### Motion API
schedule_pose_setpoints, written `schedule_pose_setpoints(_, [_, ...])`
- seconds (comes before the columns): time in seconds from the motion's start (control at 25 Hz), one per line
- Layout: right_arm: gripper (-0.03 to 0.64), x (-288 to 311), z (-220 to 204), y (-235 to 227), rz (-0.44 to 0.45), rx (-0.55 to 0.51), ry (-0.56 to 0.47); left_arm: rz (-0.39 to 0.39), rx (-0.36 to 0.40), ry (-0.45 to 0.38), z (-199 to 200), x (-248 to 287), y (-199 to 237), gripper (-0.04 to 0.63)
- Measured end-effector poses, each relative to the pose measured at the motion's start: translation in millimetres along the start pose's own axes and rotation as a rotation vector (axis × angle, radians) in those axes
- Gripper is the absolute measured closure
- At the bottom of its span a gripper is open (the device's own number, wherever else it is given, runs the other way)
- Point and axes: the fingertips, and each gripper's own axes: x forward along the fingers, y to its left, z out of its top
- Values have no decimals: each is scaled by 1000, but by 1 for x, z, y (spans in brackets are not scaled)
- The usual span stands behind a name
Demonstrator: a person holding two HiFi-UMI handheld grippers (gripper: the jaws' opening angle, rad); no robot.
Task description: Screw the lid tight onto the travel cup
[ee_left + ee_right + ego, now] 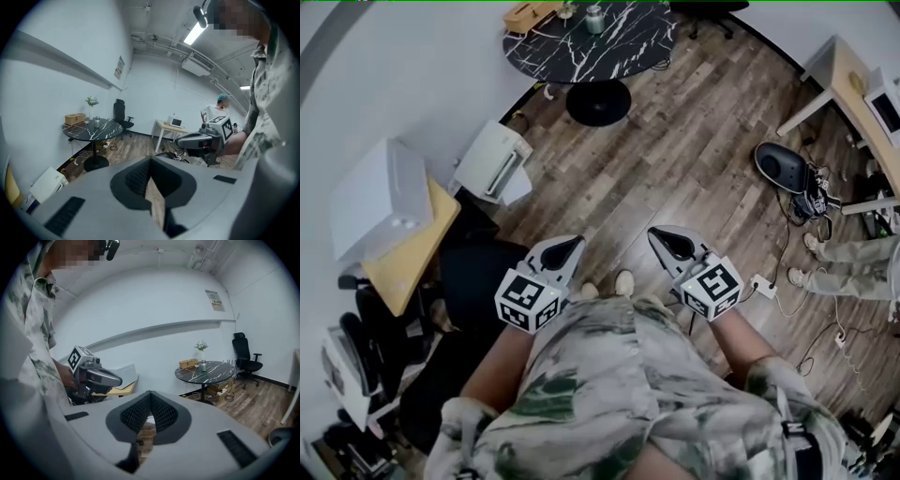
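Left gripper (565,251), right gripper (675,246): pressed together, empty. Cup (594,19) far off at 12 o'clock on tabletop (623,47). Risk: knocking cup over if reached without spreading first.

Head view: high, steeply down on wooden floor (675,178), left gripper (570,247) and right gripper (667,242) close beneath. Gripper views: low, level, facing forward along own jaws. Shared: distant black marble table (591,42), in all three; each gripper view catches the other gripper.
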Motion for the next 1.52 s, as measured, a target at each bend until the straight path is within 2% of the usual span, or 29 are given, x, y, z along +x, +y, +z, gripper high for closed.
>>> schedule_pose_setpoints(0.12, [577, -6, -1, -12, -21, -8, -7, 4, -2, 1, 1, 8, -2, 574])
schedule_pose_setpoints(0.2, [515, -8, -2, -23, -40, -6, -13, 6, -5, -3, 2, 13, -1, 574])
schedule_pose_setpoints(0.32, [466, -7, 1, -38, -68, -4, -26, 13, -6, -19, 7, 18, 7, 574])
schedule_pose_setpoints(0.48, [380, 4, 6, -59, -96, -5, -24, 37, 29, -43, 19, 22, 29, 572])
schedule_pose_setpoints(0.64, [383, 29, 10, -80, -114, -14, -5, 33, 41, -68, 29, 37, 63, 554])
schedule_pose_setpoints(0.76, [383, 52, 17, -97, -138, -15, 10, 19, 25, -80, 37, 53, 92, 436])
schedule_pose_setpoints(0.96, [387, 101, 44, -129, -156, -14, 37, 2, 21, -95, 68, 80, 153, 433])
schedule_pose_setpoints(1.24, [395, 188, 89, -163, -135, -48, 64, -12, 44, -91, 110, 107, 234, 433])
schedule_pose_setpoints(1.52, [403, 258, 116, -179, -139, -66, 84, -25, 42, -70, 118, 110, 297, 433])
